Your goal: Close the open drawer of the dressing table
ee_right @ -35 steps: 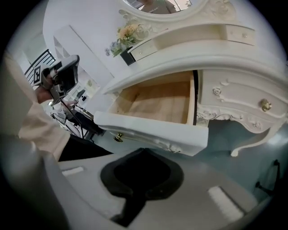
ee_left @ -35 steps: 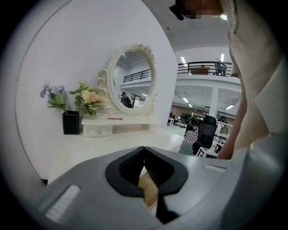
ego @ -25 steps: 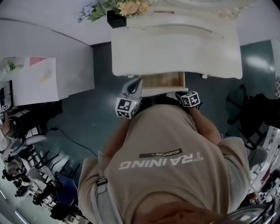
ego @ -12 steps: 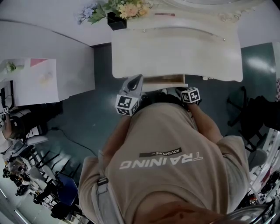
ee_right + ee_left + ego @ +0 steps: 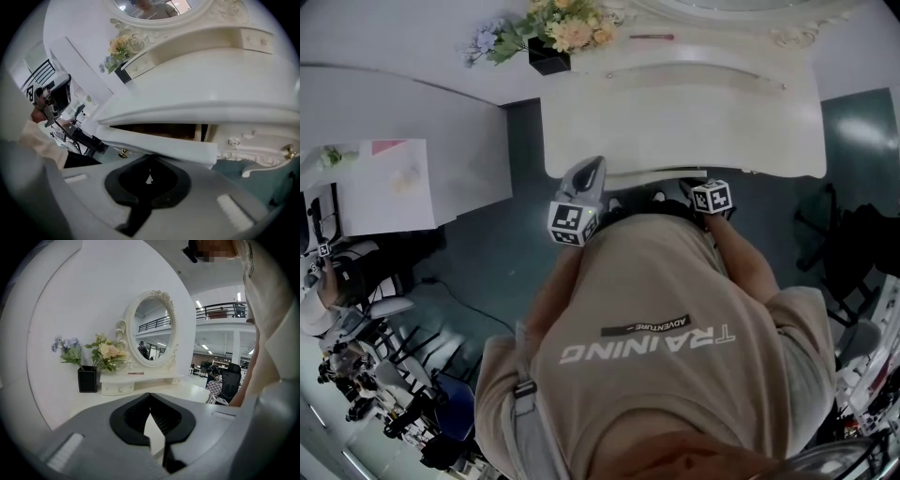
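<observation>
Right gripper view: the white drawer front (image 5: pixel 159 143), ajar below the white dressing table's (image 5: pixel 197 89) edge, lies crosswise ahead of our right gripper (image 5: pixel 149 164) — its jaws, like the left gripper's (image 5: pixel 151 399), pressed together.

One dressing table (image 5: pixel 675 122), one drawer (image 5: pixel 159 146), two tools (image 5: pixel 591 169) (image 5: pixel 688 187)

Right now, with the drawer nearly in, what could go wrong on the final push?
1. The white drawer front shows a dark gap under the white tabletop and looks angled. Pushing with only the right gripper might jam it askew.
2. The left gripper sits up at tabletop level, off the drawer, so it may bump the edge.
</observation>
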`<state>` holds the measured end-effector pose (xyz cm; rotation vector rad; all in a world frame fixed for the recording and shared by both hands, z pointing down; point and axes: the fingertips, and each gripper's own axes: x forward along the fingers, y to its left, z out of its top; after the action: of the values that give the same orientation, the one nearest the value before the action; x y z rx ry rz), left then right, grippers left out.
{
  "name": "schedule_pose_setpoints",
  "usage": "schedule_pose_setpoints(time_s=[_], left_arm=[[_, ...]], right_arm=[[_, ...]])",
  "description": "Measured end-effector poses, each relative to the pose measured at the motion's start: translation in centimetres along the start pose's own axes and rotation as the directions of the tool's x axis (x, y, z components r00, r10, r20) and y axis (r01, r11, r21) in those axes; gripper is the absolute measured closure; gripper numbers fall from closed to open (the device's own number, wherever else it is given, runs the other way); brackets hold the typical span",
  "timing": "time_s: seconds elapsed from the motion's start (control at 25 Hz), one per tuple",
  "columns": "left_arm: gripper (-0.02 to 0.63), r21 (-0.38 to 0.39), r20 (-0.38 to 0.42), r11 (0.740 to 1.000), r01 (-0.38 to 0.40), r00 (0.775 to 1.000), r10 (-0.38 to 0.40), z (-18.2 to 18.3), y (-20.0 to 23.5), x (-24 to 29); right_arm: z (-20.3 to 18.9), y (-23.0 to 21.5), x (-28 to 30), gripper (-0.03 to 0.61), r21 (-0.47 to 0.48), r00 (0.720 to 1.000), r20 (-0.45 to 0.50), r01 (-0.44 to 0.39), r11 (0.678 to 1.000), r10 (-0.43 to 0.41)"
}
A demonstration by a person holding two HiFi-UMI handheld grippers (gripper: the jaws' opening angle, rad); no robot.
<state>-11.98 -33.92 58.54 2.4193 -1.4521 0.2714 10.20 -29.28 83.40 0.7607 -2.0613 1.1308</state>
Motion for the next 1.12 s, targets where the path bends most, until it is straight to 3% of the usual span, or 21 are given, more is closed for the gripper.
schedule_pose_setpoints(time_s=[0.36,0.72,0.96,1.12], left_arm=[[0.607,0.027,0.010,1.000,0.003,1.000,-0.004,1.5,1.3,1.0],[0.607,0.003,0.025,1.000,-0.022,0.999,0.022,1.6,2.2,0.2],[0.607,-0.009,0.017,1.000,-0.009,1.000,0.009,1.6,1.1,-1.0],[0.607,-0.008,0.022,1.000,0.017,1.000,-0.017,1.4,0.7,-1.1]], right_arm=[[3.4,-1.6,0.5,0.575,0.048,0.995,0.088,0.046,0.998,-0.051],[4.9,-1.6,0.4,0.575,0.102,0.989,0.137,0.049,0.994,-0.063],[2.9,0.9,-1.8,0.575,0.026,0.992,0.128,0.021,0.999,-0.024],[3.5,2.5,-3.7,0.575,0.016,0.980,0.196,0.009,1.000,-0.012]])
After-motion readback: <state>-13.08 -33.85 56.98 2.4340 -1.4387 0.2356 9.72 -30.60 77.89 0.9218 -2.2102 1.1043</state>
